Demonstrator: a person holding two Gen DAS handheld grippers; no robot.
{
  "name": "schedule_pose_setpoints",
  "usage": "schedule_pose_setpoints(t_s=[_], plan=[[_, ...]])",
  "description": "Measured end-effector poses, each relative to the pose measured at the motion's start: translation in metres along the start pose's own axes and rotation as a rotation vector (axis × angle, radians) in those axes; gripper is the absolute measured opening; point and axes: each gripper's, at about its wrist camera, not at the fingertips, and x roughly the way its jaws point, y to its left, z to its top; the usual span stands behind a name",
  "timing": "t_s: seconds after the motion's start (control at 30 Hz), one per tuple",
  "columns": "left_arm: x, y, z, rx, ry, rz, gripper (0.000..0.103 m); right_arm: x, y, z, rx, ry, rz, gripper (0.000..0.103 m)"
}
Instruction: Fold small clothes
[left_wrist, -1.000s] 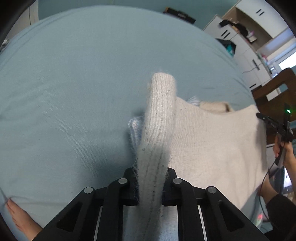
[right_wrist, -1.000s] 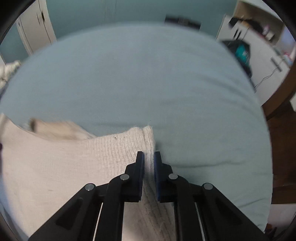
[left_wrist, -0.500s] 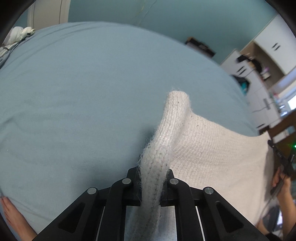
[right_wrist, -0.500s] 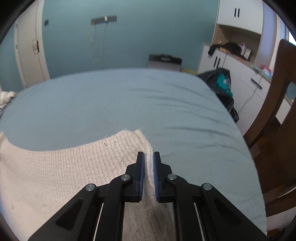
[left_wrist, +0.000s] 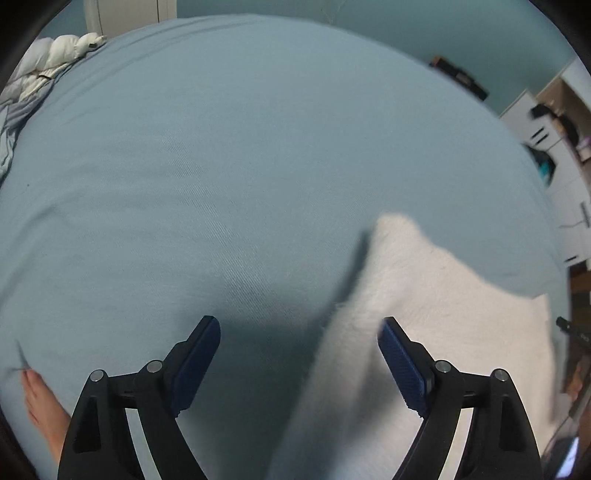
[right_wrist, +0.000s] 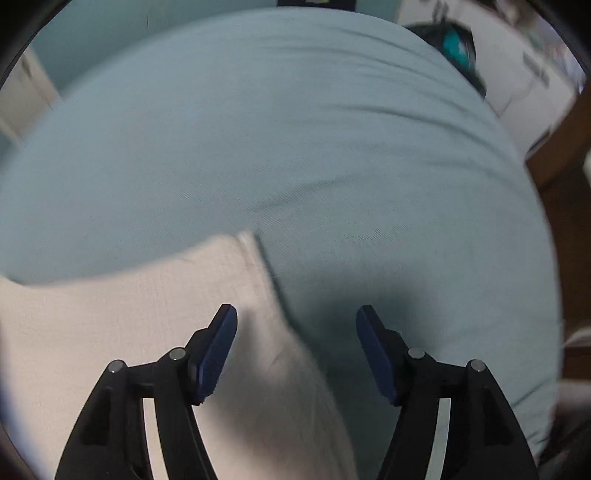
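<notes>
While both grippers' jaws have just been opening off the cream sweater (left_wrist: 424, 295), only the left gripper (left_wrist: 301, 354) view shows a bare foot (left_wrist: 40, 406). Right gripper (right_wrist: 297, 347) released too; blue bedsheet (right_wrist: 295, 129) spreads wide beyond the sweater's edge.

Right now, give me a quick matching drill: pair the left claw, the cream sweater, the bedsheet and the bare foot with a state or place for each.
Things:
1. left claw
2. cream sweater
3. bedsheet
4. bare foot

States or places:
A. light blue, spread under everything
B. lying flat, gripped by neither claw
C. at the lower left edge of the left wrist view
D. open, its jaws having just been opening, the sweater's edge below the gap

Pairs: 1-D, 2-B, 3-A, 4-C
</notes>
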Motion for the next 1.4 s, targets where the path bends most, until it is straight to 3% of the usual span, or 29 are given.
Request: schedule_pose_setpoints(t_s=[0.1,0.17,0.23,0.37,0.5,0.57,0.67,0.7,0.73,0.77,0.9,0.97,1.1,1.13,1.2,1.23,1.3,1.37,1.4], plan=[[-0.043,-0.008,-0.007,0.076,-0.023,0.056,0.088,-0.063,-0.021,-0.015,0.059,0.007,0.082,0.069],[-0.064,-0.025,-0.019,0.163,-0.028,0.081,0.089,-0.1,-0.029,-0.036,0.052,0.02,0.061,0.083],[-0.078,-0.047,-0.035,0.258,-0.017,0.11,0.09,-0.128,-0.035,-0.072,0.032,0.037,0.014,0.086],[-0.088,-0.074,-0.09,0.393,0.047,0.137,0.091,-0.138,-0.042,-0.13,0.001,0.09,-0.011,0.086],[-0.072,-0.088,-0.148,0.477,0.171,0.028,0.091,-0.111,-0.075,-0.184,0.039,0.201,0.085,0.086],[-0.054,-0.09,-0.17,0.524,0.188,0.072,0.091,-0.1,-0.079,-0.199,0.032,0.247,0.096,0.083],[-0.021,-0.089,-0.181,0.595,0.268,0.158,0.093,-0.102,-0.068,-0.202,-0.045,0.216,0.07,0.083],[-0.014,-0.085,-0.182,0.566,0.279,0.155,0.096,-0.101,-0.065,-0.203,-0.059,0.222,0.073,0.079],[-0.011,-0.079,-0.181,0.531,0.281,0.147,0.102,-0.097,-0.065,-0.206,-0.052,0.241,0.111,0.044],[-0.009,-0.075,-0.181,0.512,0.279,0.145,0.103,-0.094,-0.066,-0.209,-0.044,0.262,0.153,0.016],[0.002,-0.059,-0.172,0.447,0.316,0.109,0.103,-0.096,-0.08,-0.211,-0.074,0.229,0.078,0.008],[0.007,-0.052,-0.168,0.424,0.327,0.091,0.103,-0.086,-0.094,-0.215,-0.026,0.252,0.057,0.008],[0.005,-0.048,-0.167,0.432,0.328,0.098,0.103,-0.078,-0.086,-0.223,-0.1,0.253,0.0,0.009],[0.003,-0.055,-0.161,0.43,0.332,0.107,0.103,-0.083,-0.082,-0.221,-0.113,0.25,-0.024,0.014],[-0.011,-0.082,-0.15,0.429,0.303,0.148,0.103,-0.097,-0.076,-0.219,-0.099,0.239,-0.085,0.037],[-0.021,-0.089,-0.145,0.431,0.262,0.174,0.103,-0.111,-0.078,-0.215,-0.077,0.198,-0.137,0.05],[-0.043,-0.098,-0.141,0.446,0.163,0.186,0.103,-0.137,-0.07,-0.206,-0.075,0.083,-0.194,0.054],[-0.061,-0.111,-0.141,0.459,0.093,0.12,0.103,-0.156,-0.055,-0.203,-0.12,-0.017,-0.251,0.055],[-0.068,-0.118,-0.141,0.462,0.082,0.064,0.103,-0.162,-0.044,-0.203,-0.154,-0.049,-0.239,0.055]])
